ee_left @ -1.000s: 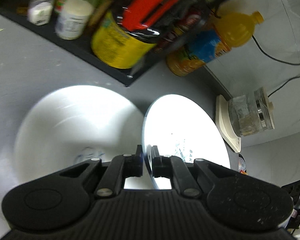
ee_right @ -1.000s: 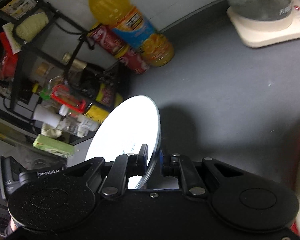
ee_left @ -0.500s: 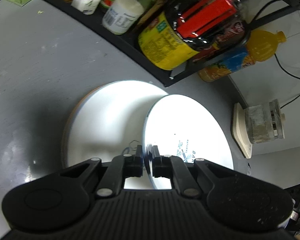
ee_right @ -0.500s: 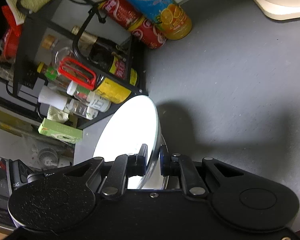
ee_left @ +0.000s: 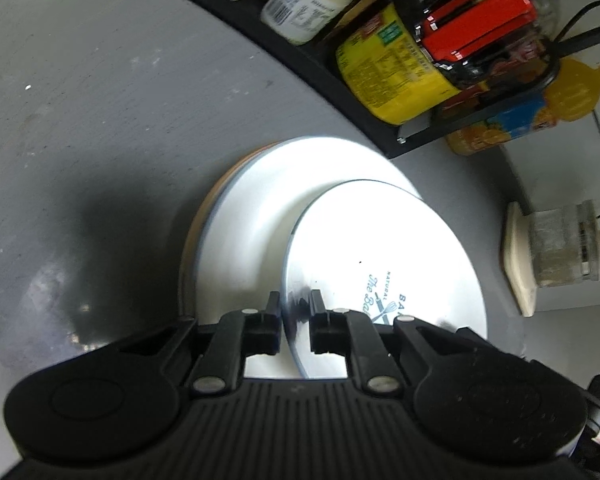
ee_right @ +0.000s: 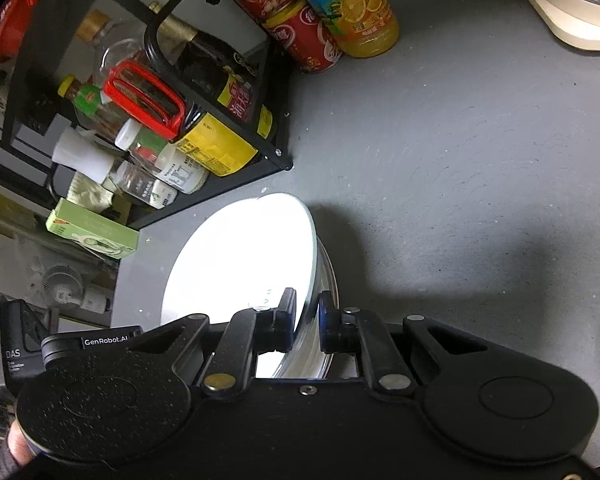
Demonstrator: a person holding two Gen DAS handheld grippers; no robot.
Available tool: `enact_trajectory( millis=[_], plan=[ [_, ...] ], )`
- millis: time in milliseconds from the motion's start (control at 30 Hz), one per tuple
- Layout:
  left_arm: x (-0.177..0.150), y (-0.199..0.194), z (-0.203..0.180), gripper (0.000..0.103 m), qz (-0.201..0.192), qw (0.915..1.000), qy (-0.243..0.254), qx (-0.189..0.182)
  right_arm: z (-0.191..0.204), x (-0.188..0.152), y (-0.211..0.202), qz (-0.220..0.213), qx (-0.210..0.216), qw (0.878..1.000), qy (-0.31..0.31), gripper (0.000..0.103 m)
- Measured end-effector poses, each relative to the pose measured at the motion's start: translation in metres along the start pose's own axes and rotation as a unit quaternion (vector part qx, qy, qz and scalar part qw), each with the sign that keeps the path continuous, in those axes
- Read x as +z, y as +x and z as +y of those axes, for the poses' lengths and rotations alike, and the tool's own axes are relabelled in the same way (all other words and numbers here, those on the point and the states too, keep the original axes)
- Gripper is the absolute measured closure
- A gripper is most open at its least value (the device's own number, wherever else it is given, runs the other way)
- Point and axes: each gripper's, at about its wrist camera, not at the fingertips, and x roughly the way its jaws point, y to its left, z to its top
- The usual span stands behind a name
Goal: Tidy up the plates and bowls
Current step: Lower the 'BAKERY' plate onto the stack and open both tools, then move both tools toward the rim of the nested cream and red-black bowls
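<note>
A small white plate point(ee_left: 384, 256) with blue print is held tilted, one edge in each gripper. My left gripper point(ee_left: 296, 312) is shut on its near rim. My right gripper point(ee_right: 306, 314) is shut on the opposite rim, where the plate point(ee_right: 244, 264) shows glaring white. Under it a larger white plate point(ee_left: 260, 216) lies on the grey counter point(ee_left: 100, 120), on top of an orange-rimmed plate whose edge shows at its left. The held plate is just above or touching the stack; I cannot tell which.
A black rack point(ee_right: 204, 200) of sauce bottles and jars stands close behind the plates. An orange juice bottle point(ee_right: 356, 4) and red cans point(ee_right: 304, 40) stand beside it. A glass jar on a cream base point(ee_left: 556, 248) is to the right.
Both grippers have carried the small plate down and over the larger plate. The stack now lies directly beneath it and the rack looks closer.
</note>
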Motion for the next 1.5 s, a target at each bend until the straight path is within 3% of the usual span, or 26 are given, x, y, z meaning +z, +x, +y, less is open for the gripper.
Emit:
enact_trajectory(
  millis=[167,367,467,600,667,1067,1267,1500],
  plan=[
    [0.003,-0.001,-0.002,0.092,0.006,0.9997,0.008,0.024,0.004,-0.001,0.006,0.007,-0.013,1.000,-0.009,0.095],
    [0.014,-0.019,-0.007,0.091,-0.023,0.9983,0.021,0.050,0.006,-0.001,0.007,0.011,-0.022,0.999,-0.021,0.099],
    [0.020,-0.031,-0.011,0.087,-0.040,0.9974,0.031,0.051,0.011,-0.002,0.011,0.013,-0.032,0.999,-0.040,0.099],
    [0.022,-0.044,-0.015,0.068,-0.060,0.9952,0.044,0.063,0.018,-0.004,0.015,0.022,-0.041,0.997,-0.058,0.098],
    [0.021,-0.048,-0.015,0.064,-0.068,0.9941,0.049,0.069,0.022,-0.005,0.018,0.026,-0.045,0.996,-0.069,0.097],
    [0.014,-0.041,0.002,0.061,-0.053,0.9931,0.029,0.100,0.030,-0.007,0.032,0.050,-0.056,0.994,-0.077,0.093],
    [0.017,-0.046,-0.004,0.060,-0.061,0.9926,0.036,0.099,0.035,-0.003,0.009,0.025,-0.048,0.995,-0.080,0.072],
    [0.022,-0.049,-0.039,0.042,-0.076,0.9899,0.080,0.090,0.026,0.001,-0.023,-0.006,-0.051,0.996,-0.070,0.040]
  ],
)
